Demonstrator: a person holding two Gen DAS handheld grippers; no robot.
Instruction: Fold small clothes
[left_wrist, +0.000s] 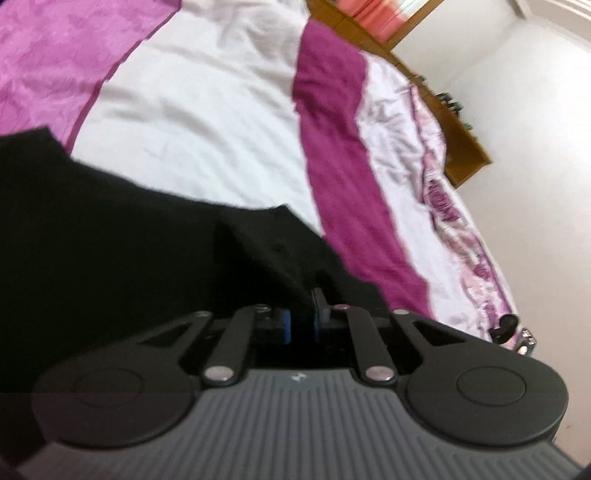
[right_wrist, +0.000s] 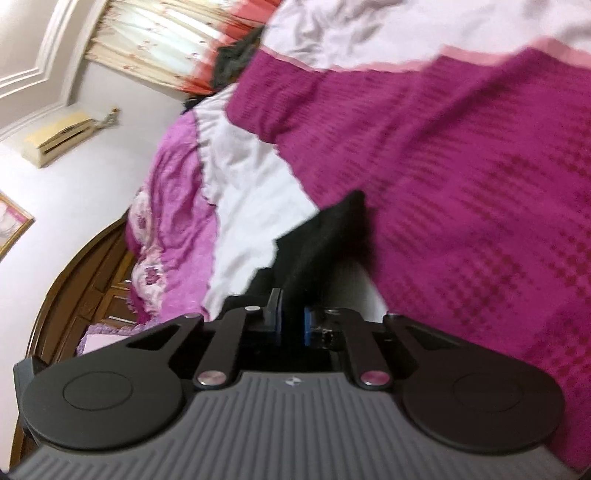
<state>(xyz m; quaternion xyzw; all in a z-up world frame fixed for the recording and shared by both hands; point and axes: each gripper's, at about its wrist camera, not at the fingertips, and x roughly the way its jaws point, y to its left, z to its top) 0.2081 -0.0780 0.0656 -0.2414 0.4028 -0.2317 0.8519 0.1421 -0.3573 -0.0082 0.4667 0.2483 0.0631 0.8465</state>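
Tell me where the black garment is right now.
The black garment is pinched in both claws, left claw and right claw, above the white and magenta bedspread.

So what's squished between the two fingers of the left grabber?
Black cloth. In the left wrist view, a bunched fold of it sits between the closed fingers of the left gripper, over the white and purple bedspread.
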